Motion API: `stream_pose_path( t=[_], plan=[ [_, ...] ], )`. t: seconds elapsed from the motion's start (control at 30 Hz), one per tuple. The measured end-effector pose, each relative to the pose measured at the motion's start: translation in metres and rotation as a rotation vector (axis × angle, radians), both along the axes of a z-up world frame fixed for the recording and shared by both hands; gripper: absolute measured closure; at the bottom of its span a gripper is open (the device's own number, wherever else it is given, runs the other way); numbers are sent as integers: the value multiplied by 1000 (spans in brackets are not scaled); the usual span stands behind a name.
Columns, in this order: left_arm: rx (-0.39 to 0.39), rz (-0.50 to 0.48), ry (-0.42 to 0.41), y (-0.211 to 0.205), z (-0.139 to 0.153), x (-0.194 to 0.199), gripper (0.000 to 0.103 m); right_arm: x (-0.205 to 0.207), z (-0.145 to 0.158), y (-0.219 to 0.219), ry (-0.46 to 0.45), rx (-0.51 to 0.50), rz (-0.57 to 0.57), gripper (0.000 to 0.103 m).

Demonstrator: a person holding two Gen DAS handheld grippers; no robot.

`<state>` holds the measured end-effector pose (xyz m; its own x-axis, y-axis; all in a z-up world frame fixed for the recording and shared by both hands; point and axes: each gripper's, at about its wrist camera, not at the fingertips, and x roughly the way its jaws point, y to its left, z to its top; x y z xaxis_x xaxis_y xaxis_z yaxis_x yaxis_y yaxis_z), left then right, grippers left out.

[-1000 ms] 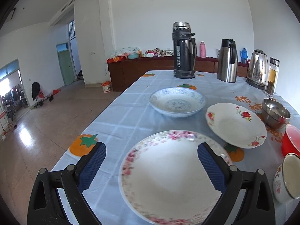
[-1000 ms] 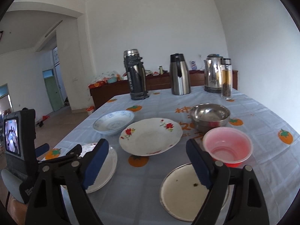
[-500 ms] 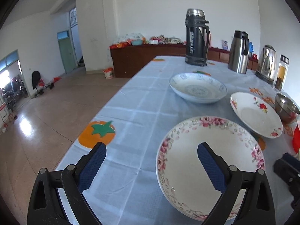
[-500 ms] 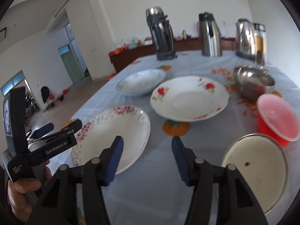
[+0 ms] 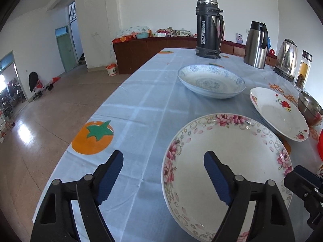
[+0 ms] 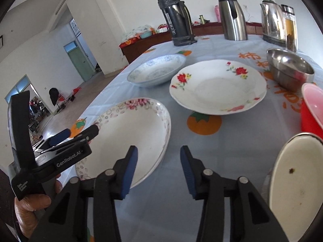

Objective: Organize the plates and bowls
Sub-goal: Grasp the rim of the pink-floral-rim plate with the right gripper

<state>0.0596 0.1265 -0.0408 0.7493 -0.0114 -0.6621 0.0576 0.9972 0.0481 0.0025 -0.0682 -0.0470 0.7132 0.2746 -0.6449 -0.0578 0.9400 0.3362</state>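
Note:
A white plate with a pink flower rim lies at the near end of the table. My left gripper straddles its left rim, one finger over the plate and one over the cloth. Its jaws are closing and the pads do not touch the rim. My right gripper straddles the plate's right rim the same way, jaws closing, pads clear of it. One of the right gripper's fingers shows beside the plate. Farther back lie a blue-patterned plate and a red-flower plate.
To the right stand a steel bowl, a red bowl and a white enamel bowl. At the far end are a black thermos, a steel jug, a kettle and a glass bottle. The table's left edge drops to the floor.
Both grippers have come down to the pink-flower plate. The left one shifted left until the plate's left rim sat between its fingers. Both sets of jaws have narrowed, the right far more.

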Motion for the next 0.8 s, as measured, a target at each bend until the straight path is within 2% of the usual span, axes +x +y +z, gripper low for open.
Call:
stream_pose_path(
  t=[0.1,0.17,0.3,0.43,0.67,0.8],
  plan=[
    [-7,0,2,1,0,1,21,3,-3,1,9,-1,1,59],
    [-3,-3,7,1,-1,2,26,6,-5,2,24,9,6,59],
    [-30,-19,52,3,-6,8,52,10,-10,5,52,21,22,68],
    [-61,-23,82,7,-10,11,54,12,-13,9,64,16,36,76],
    [-103,-56,122,6,-14,15,55,18,-16,10,78,15,43,77],
    [-115,-91,130,-1,-14,15,63,18,-16,9,82,26,45,78]
  ],
)
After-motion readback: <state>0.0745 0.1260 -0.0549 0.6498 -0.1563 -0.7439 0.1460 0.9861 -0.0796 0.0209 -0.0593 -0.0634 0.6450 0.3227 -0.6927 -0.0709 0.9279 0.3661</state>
